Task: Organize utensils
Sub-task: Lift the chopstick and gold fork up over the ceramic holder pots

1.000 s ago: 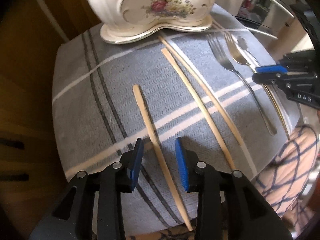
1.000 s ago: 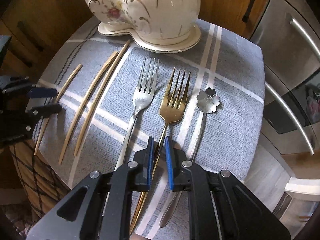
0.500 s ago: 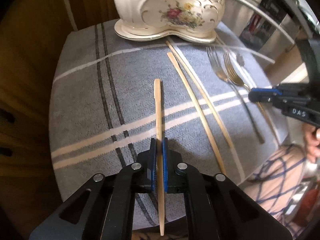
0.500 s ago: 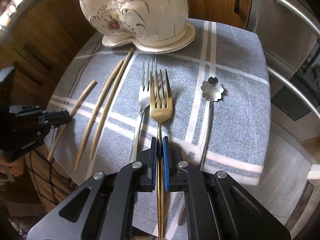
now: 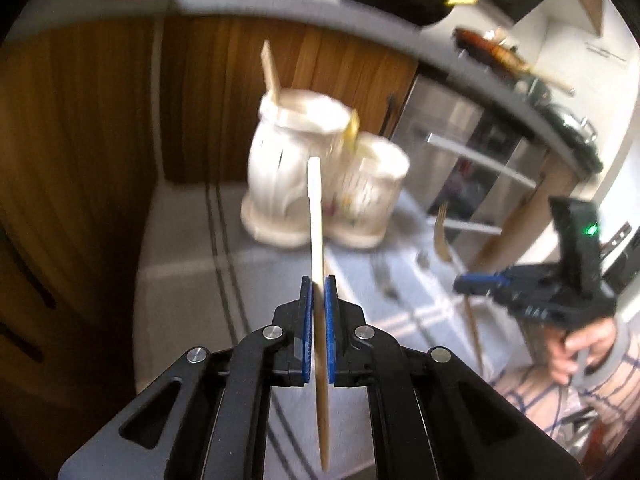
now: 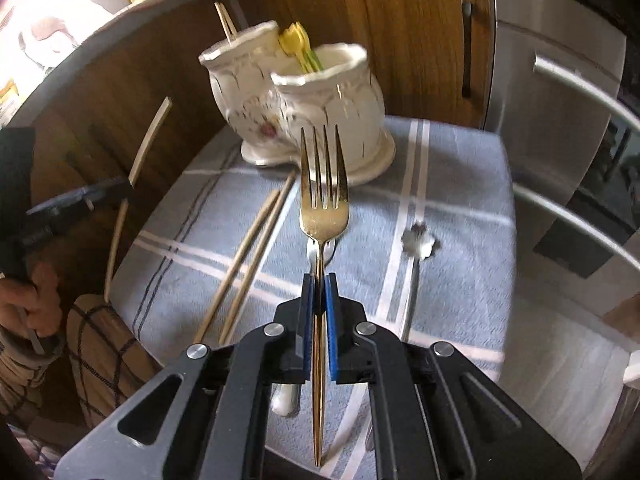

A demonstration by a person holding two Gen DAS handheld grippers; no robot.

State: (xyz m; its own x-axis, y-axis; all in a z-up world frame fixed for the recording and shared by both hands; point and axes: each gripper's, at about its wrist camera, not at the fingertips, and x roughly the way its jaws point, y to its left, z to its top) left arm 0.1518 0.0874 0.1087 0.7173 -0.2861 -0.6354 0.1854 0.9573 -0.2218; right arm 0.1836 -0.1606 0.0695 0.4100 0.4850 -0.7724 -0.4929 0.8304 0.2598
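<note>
My left gripper (image 5: 317,284) is shut on a pale wooden chopstick (image 5: 316,208) and holds it raised above the table, pointing toward the white floral two-cup holder (image 5: 320,184). My right gripper (image 6: 319,280) is shut on the gold fork (image 6: 323,200), lifted off the cloth with its tines toward the holder (image 6: 304,120). Two chopsticks (image 6: 248,264) lie on the grey checked cloth (image 6: 460,200). A silver fork (image 6: 326,250) lies under the gold one, mostly hidden. A flower-headed spoon (image 6: 418,240) lies to the right. The holder has a chopstick and yellow utensils in it.
Wooden cabinet doors (image 6: 380,20) stand behind the small table. A steel appliance with bar handles (image 6: 560,100) is at the right. The person's plaid-clad leg (image 6: 100,360) is at the table's near left edge. The left gripper with its chopstick shows in the right wrist view (image 6: 92,196).
Both grippers have lifted their items off the cloth and tilted up toward the holder. The chopstick and the gold fork are now in the air.
</note>
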